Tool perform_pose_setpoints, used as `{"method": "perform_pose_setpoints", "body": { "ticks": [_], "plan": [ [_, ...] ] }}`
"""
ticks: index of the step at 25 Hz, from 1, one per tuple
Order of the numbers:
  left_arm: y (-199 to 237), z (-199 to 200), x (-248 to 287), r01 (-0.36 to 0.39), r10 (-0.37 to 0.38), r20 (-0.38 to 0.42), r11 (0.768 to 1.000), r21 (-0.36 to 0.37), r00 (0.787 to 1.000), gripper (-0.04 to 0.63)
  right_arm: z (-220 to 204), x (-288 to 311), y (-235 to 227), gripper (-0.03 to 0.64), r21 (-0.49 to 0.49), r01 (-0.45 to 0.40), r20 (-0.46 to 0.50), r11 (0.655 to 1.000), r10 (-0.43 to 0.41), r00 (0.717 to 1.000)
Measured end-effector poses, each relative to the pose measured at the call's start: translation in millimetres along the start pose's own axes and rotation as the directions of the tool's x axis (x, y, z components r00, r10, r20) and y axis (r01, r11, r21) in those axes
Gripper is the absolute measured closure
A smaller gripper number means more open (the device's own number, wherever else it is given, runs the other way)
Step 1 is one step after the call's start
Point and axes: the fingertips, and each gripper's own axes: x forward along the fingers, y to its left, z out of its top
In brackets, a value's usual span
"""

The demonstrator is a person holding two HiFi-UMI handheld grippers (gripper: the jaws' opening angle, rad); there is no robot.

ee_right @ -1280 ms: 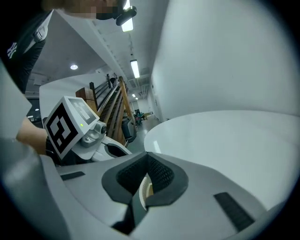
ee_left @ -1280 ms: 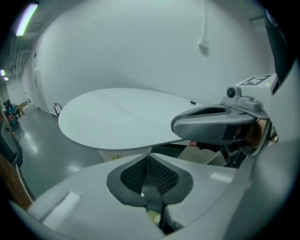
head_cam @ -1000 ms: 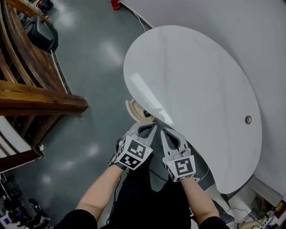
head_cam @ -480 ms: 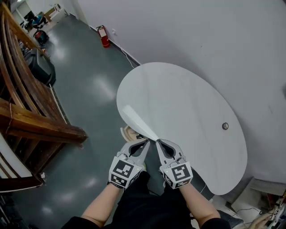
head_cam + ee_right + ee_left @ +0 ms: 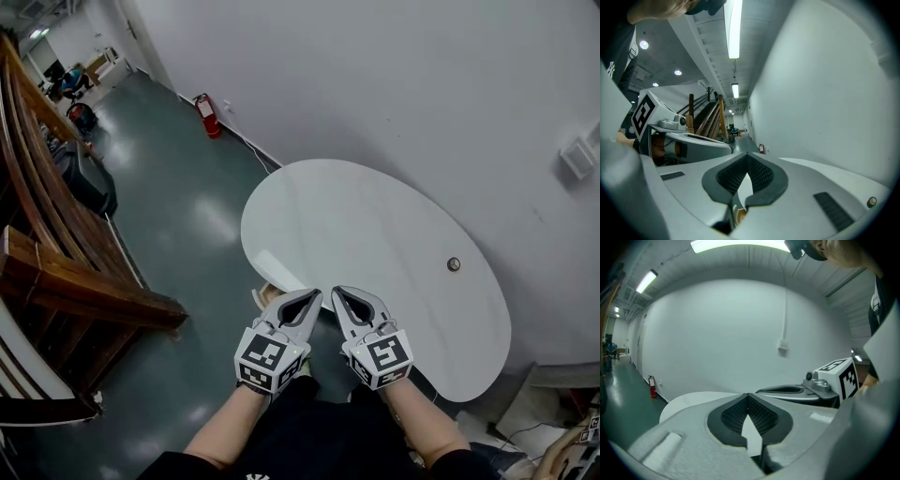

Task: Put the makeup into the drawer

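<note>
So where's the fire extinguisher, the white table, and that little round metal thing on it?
fire extinguisher (image 5: 207, 114): head view, on its red body, by the wall.
white table (image 5: 366, 230): head view, on the bare middle of its top.
round metal fitting (image 5: 454, 264): head view, on its centre.

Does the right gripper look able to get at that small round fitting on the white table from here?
Likely yes. The right gripper hangs shut and empty by the near edge of the white table, and nothing on the tabletop stands between it and the round fitting.
</note>
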Motion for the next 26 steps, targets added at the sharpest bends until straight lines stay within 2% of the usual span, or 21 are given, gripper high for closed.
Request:
{"method": "perform_pose_setpoints", "body": {
  "ticks": [13,26],
  "plan": [
    [-22,29,12,0.010,-0.011,0.030,1.000,0.028,1.000,0.586,26,-25,-22,0.603,-0.008,0.034,0.040,0.999,-0.034,0.999],
    [-11,32,9,-0.010,0.010,0.036,1.000,0.017,0.999,0.586,30,-12,-15,0.604,-0.013,0.013,0.038,1.000,-0.012,0.999]
  ]
}}
